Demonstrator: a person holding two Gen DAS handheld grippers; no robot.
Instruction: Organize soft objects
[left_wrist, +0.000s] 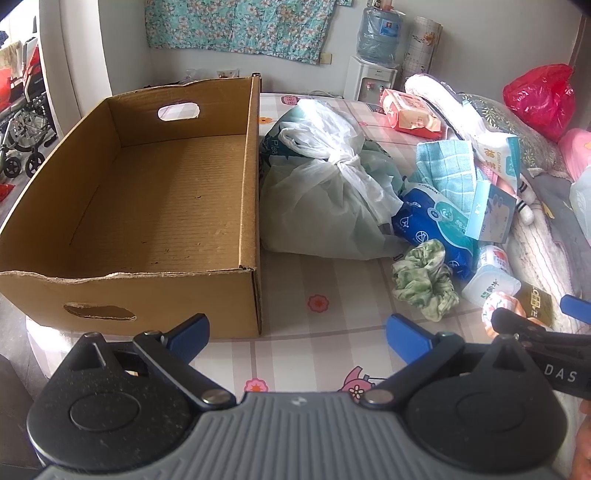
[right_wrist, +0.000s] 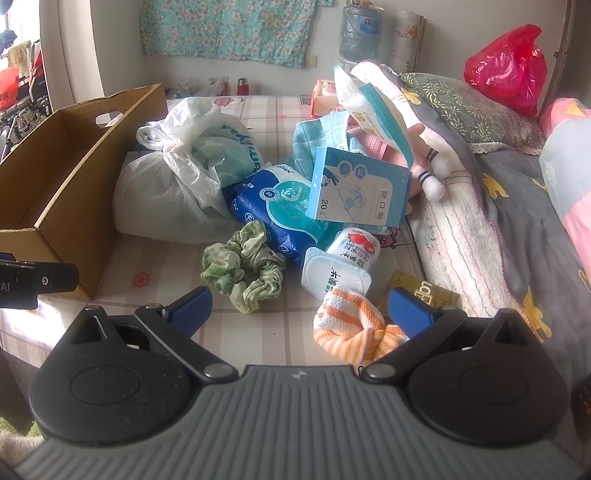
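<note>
Fingers of the left gripper (left_wrist: 297, 338) are spread wide and hold nothing. A brown box (left_wrist: 147, 206) sits ahead of the left finger. A tied white bag (left_wrist: 325, 192) lies straight ahead, touching the box. A green scrunchie (left_wrist: 424, 282) is near the right finger.

Fingers of the right gripper (right_wrist: 301, 314) are wide too. An orange striped cloth (right_wrist: 354, 325) lies between them, by the right finger. The green scrunchie (right_wrist: 243, 271) lies just ahead
</note>
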